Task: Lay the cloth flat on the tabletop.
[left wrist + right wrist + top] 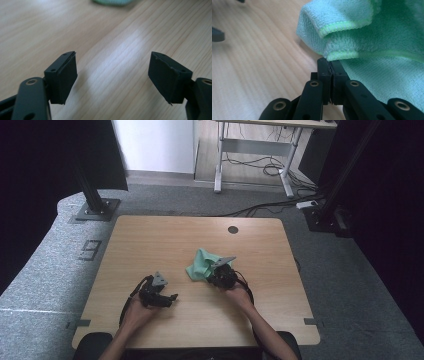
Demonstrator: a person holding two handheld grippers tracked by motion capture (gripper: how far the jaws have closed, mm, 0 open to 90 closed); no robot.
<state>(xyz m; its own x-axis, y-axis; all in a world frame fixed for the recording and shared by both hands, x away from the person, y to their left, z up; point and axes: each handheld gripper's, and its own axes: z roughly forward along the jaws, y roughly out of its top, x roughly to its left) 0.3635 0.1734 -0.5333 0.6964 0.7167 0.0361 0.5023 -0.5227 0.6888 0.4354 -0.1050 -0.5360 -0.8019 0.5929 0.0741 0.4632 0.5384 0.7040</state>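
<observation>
1. Two forearms came in from the near edge of the table (pixel 150 235); the left hand (pixel 134 312) held the left gripper (pixel 172 297) low over bare wood, well to the near left of the cloth (pixel 200 265), its tips aimed roughly toward the right hand's side.
2. Its jaws stood wide apart with nothing between them; in the left gripper view only wood grain lay between the pads (pixel 63 78), and a blurred green edge of the cloth (pixel 112 2) sat far ahead.
3. The right hand (pixel 239 295) reached forward and held the right gripper (pixel 214 276) right against the near right edge of the cloth.
4. Its jaws were pressed together, tips (pixel 331 66) touching the cloth's hemmed edge (pixel 362 37); whether any fabric was pinched between them, I could not tell.
5. The cloth lay crumpled near the table's middle, folded over itself; its longer side ran from near left to far right.
</observation>
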